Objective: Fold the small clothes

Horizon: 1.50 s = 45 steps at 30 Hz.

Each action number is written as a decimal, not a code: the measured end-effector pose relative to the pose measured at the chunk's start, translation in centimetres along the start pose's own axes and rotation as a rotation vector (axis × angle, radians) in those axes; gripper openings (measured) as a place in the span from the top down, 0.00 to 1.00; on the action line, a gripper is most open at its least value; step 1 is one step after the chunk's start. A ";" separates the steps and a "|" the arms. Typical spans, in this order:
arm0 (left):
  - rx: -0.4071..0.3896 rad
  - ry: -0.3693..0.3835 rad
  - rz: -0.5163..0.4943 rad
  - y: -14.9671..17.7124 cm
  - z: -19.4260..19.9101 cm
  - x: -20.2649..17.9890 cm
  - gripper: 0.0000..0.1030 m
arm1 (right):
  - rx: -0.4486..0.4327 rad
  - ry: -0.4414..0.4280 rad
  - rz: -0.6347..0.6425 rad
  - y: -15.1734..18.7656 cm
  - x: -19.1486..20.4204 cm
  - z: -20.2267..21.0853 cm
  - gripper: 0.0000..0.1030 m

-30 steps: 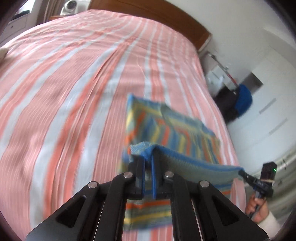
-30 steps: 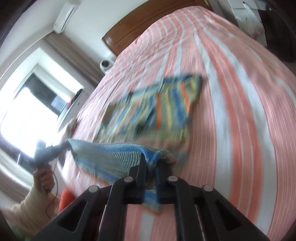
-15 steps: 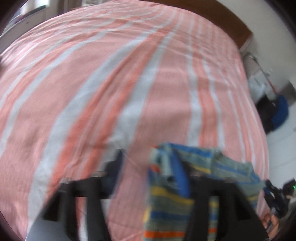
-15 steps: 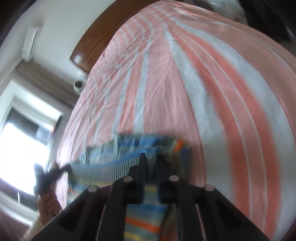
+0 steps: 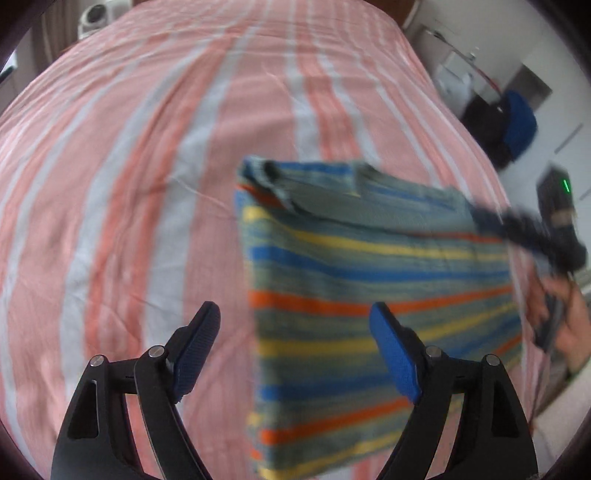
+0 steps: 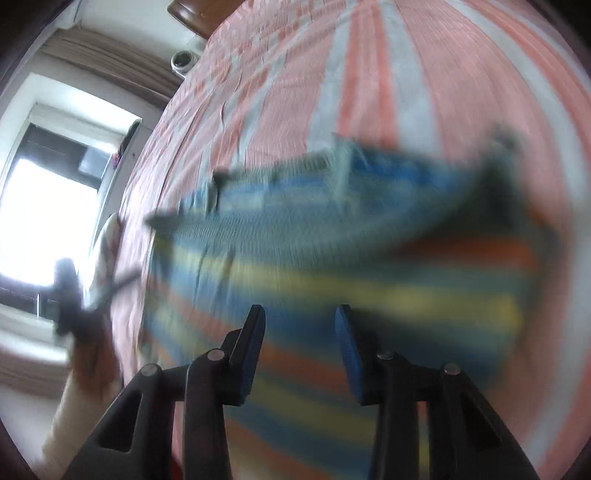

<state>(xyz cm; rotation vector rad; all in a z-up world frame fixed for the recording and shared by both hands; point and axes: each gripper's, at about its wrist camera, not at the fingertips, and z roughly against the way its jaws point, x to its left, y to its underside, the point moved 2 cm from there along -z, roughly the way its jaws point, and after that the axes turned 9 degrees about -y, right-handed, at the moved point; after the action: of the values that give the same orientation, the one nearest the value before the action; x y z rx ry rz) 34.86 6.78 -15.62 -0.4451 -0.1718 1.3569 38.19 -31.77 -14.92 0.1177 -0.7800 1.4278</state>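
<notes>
A small striped garment (image 5: 369, 288), grey-green with blue, yellow and orange stripes, lies folded flat on the bed; it also shows blurred in the right wrist view (image 6: 332, 266). My left gripper (image 5: 295, 332) is open and empty, just above the garment's left edge. My right gripper (image 6: 300, 325) is open and empty above the garment's near part. The right gripper also shows in the left wrist view (image 5: 532, 232) at the garment's far right corner, and the left gripper shows blurred in the right wrist view (image 6: 85, 295) at the left.
The bed (image 5: 147, 166) has a pink, orange and white striped sheet. A wooden headboard (image 6: 192, 14) is at the far end. A blue bag (image 5: 517, 125) and white furniture stand past the bed's right side. A window (image 6: 44, 214) is at the left.
Both grippers carried the garment's near edge forward over its far part, then opened and let go. The garment now lies folded in half on the bed.
</notes>
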 end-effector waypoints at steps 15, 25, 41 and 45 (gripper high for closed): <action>-0.020 -0.312 0.046 5.5 0.8 5.4 0.11 | 0.110 0.090 0.151 16.0 -2.3 7.9 0.68; -0.191 -0.267 0.146 11.4 10.1 4.3 0.06 | -0.167 -0.016 -0.032 12.3 -4.1 14.0 0.38; -0.207 -0.224 0.281 19.4 7.0 6.8 0.07 | -0.116 0.012 0.006 5.0 7.7 7.7 0.92; -0.252 -0.209 0.336 20.6 7.4 9.4 0.07 | -0.041 -0.017 0.129 3.2 16.9 1.9 0.92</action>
<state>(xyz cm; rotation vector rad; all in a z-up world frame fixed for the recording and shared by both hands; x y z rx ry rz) 15.48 20.36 -18.55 -0.5598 -0.4606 1.7216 33.61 -18.04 -5.53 0.0485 -0.8426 1.5333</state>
